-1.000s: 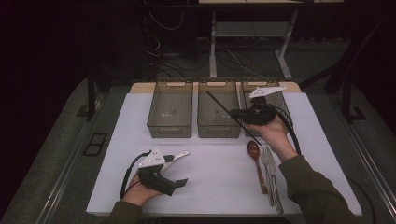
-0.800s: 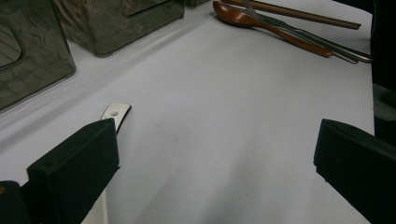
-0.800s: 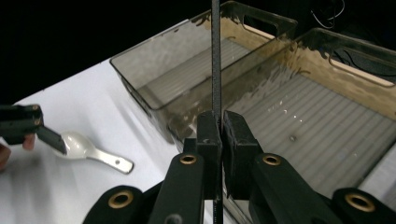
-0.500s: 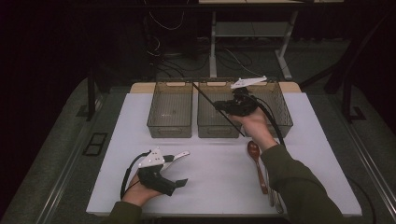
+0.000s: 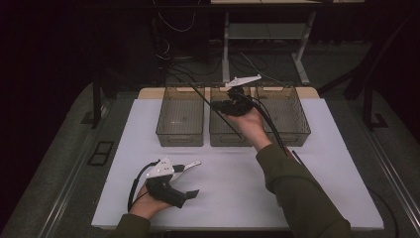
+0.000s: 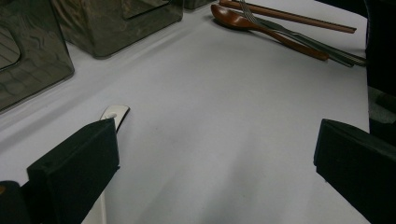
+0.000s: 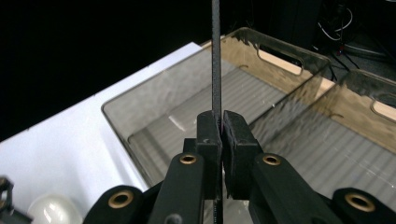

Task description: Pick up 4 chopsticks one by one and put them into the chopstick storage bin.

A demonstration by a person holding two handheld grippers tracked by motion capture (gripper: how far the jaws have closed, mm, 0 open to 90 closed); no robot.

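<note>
Clamping unmarked black chopstick (image 7: 216, 56) over bins (image 7: 154, 116)

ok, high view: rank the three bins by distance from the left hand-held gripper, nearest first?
1. Left bin, just beyond the left hand-held gripper.
2. Middle bin, centre of the row.
3. Right bin, far right end.

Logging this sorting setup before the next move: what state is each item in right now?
Right hand-held gripper: shut on a dark chopstick, above the bins.
Left hand-held gripper: open, holding nothing.
Left bin: upright, looks empty.
Middle bin: upright.
Right bin: upright.
Wooden spoon: lying on the table.
</note>
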